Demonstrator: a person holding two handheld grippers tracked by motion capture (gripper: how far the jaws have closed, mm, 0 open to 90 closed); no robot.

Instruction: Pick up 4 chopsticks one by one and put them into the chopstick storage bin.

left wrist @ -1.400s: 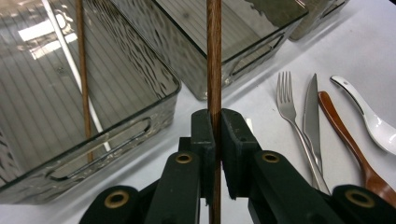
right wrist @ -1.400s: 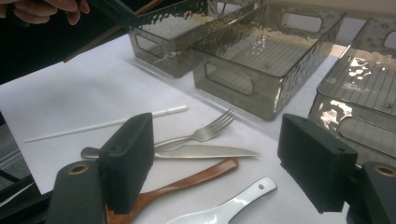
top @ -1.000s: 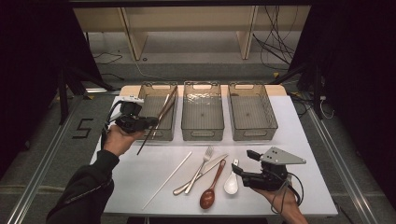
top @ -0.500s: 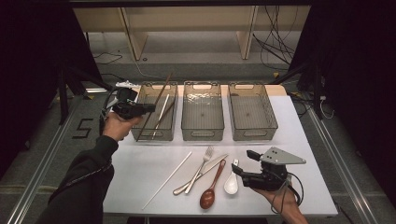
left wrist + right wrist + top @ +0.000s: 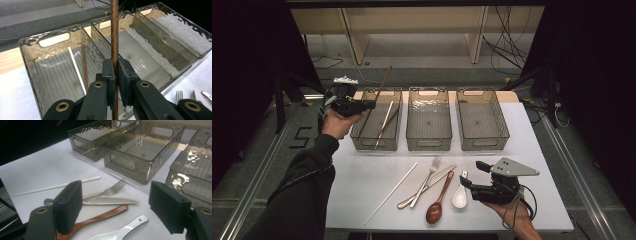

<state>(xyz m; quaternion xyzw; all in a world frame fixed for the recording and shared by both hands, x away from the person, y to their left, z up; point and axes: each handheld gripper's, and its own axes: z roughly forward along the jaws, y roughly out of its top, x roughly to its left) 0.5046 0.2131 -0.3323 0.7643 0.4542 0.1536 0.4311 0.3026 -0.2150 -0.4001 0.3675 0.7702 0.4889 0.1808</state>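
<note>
- Clamped between the jaws of the left gripper [image 5: 114, 82], a brown wooden chopstick [image 5: 114, 30] is held; its upper end is pointed toward 1 o'clock in the high view.
- The stick is carried over the left bin [image 5: 362, 141], at 10 o'clock on the tabletop [image 5: 362, 190].
- A white chopstick [image 5: 383, 124] and a second brown chopstick [image 5: 84, 68] are seen lying inside that bin.
- The right gripper [image 5: 468, 176] is held at 5 o'clock, its jaws spread wide with nothing gripped.
- Just ahead of it, a white spoon [image 5: 459, 196], a wooden spoon [image 5: 438, 200], a knife [image 5: 110, 200] and a fork [image 5: 428, 175] are laid together.
</note>
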